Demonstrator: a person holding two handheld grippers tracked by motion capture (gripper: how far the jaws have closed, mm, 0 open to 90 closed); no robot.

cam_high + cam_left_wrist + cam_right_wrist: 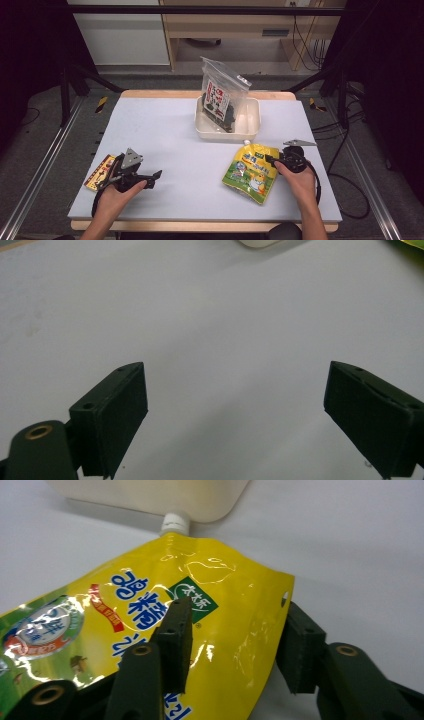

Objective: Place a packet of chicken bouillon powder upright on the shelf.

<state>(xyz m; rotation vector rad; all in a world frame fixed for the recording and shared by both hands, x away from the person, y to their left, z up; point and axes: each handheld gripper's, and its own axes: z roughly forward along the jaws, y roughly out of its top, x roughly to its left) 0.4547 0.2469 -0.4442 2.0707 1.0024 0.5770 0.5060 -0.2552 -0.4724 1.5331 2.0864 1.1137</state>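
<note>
Worktop (165, 130): grey mat surface, a cream bin (250, 131) at the far centre. A clear zip bag of dark seaweed snack (222, 92) stands upright inside the bin, leaning a little, so that item looks already stowed.

Yellow spouted pouch (251, 172): lies flat on the worktop just in front of the bin, white cap (174, 523) pointing at the bin wall and close to it. Not yet in the bin.

Small red-and-yellow flat packet (99, 171): at the near left edge of the worktop, partly under the left hand's tool. Also not yet in the bin.

Right tongs (235, 642): jaws apart, straddling the pouch's upper right corner, one jaw lying over the printed face and the other off the foil edge; not closed on it yet.

Left tongs (235, 410): jaws wide apart over bare worktop, holding nothing.

Judgement: about one of three items done. Grasp on the pouch is being set up; closing, lifting and placing remain, then the flat packet.
</note>
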